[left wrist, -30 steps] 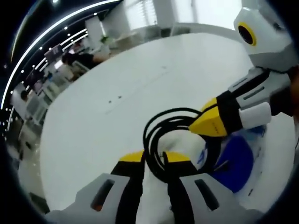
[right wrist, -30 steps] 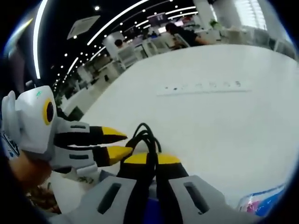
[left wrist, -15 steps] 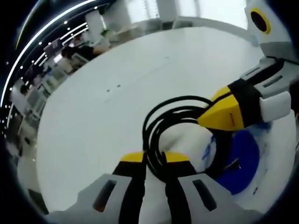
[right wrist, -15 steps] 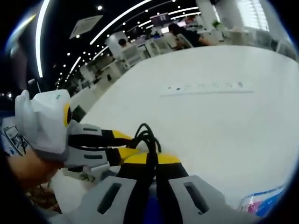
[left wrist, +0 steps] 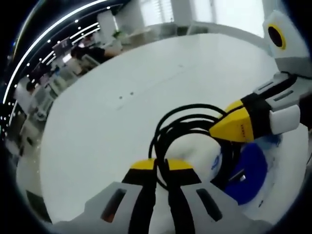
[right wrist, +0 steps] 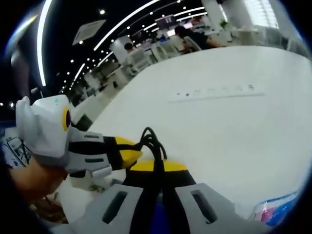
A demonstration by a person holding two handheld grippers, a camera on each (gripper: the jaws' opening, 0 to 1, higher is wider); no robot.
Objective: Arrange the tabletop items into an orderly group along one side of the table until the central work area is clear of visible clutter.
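A coil of black cable hangs over the white table. In the left gripper view my left gripper is shut on one strand of the coil at the bottom. My right gripper comes in from the right, its yellow tips shut on the coil's far side. In the right gripper view the cable rises between the tips of my right gripper. There my left gripper reaches in from the left and touches the same bundle. A hand holds it.
A round blue item lies under the coil beside white wrapping. A blue and pink packet sits at the lower right. A flush socket strip runs across the tabletop. People sit at desks beyond the table.
My left gripper's jaws have closed tighter on the cable strand. In the right gripper view it has moved in closer to my right gripper's tips.
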